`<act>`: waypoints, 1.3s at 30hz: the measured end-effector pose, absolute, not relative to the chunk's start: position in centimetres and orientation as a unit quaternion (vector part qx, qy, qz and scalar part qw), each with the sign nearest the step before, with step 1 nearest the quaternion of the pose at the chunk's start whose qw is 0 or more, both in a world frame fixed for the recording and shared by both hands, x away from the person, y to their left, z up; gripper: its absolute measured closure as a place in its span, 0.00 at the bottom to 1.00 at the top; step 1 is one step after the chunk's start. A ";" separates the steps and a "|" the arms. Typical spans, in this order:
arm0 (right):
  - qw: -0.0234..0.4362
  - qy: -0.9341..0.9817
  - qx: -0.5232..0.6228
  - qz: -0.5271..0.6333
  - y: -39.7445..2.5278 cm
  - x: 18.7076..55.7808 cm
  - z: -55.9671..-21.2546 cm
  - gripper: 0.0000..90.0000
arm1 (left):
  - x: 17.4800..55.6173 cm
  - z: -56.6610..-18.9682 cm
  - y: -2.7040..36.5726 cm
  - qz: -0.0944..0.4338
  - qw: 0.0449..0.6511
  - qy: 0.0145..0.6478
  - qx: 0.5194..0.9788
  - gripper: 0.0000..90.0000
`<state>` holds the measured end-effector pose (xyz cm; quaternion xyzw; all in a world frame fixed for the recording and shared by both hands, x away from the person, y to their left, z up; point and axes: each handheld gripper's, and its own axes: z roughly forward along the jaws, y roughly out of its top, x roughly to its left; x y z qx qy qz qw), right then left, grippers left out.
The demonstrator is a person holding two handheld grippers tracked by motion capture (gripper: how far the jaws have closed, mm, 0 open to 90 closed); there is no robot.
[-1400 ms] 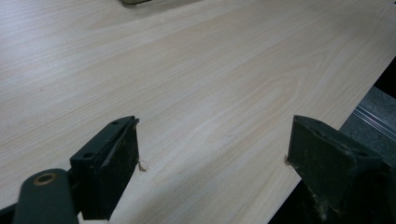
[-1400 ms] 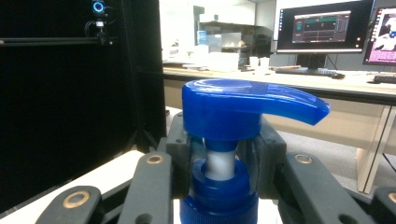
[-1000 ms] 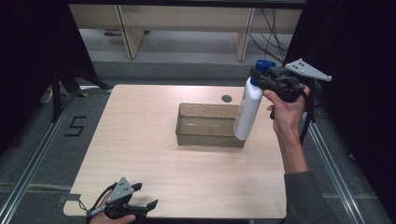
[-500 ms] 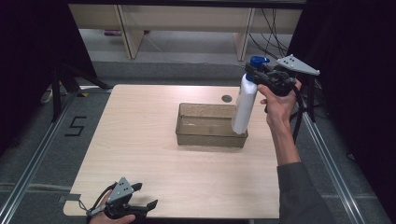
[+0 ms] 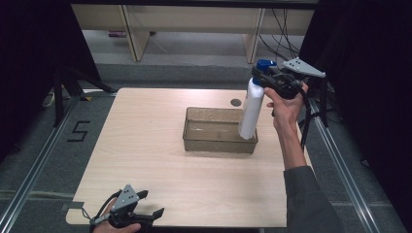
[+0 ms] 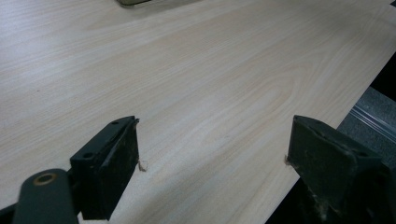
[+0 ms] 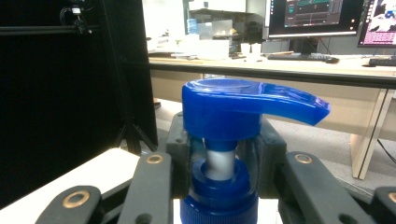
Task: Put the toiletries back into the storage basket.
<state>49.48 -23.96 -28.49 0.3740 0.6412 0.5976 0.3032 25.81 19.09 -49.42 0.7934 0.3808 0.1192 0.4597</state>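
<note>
A white pump bottle (image 5: pixel 251 110) with a blue pump head (image 7: pixel 243 107) hangs tilted over the right end of a clear rectangular bin (image 5: pixel 219 130) in the middle of the table. My right gripper (image 5: pixel 265 77) is shut on the bottle's neck just under the pump head, held up in the air at the table's right side. In the right gripper view both jaws press against the white stem and blue collar. My left gripper (image 5: pixel 145 208) rests at the table's near edge, open, with bare wood between its pads (image 6: pixel 122 158).
The light wooden table (image 5: pixel 145 141) has a small dark round mark (image 5: pixel 236 102) behind the bin. Shelving legs and cables stand beyond the far edge. A metal rail runs along the floor on each side of the table.
My right gripper has carried the bottle leftward, so its lower end now hangs over the bin's right end. The left gripper has stayed put.
</note>
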 end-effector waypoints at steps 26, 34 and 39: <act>0.295 0.640 0.387 0.595 -23.8 50.2 -30.1 0.74 | 25.8 -49.4 19.2 0.119 0.460 0.378 0.794 0.18; 0.297 0.644 0.388 0.589 -24.2 50.5 -31.1 0.74 | 25.8 -49.4 19.1 0.120 0.461 0.380 0.793 0.18; 0.292 0.644 0.393 0.588 -24.1 50.5 -31.6 0.74 | 25.8 -49.4 19.1 0.118 0.461 0.380 0.793 0.18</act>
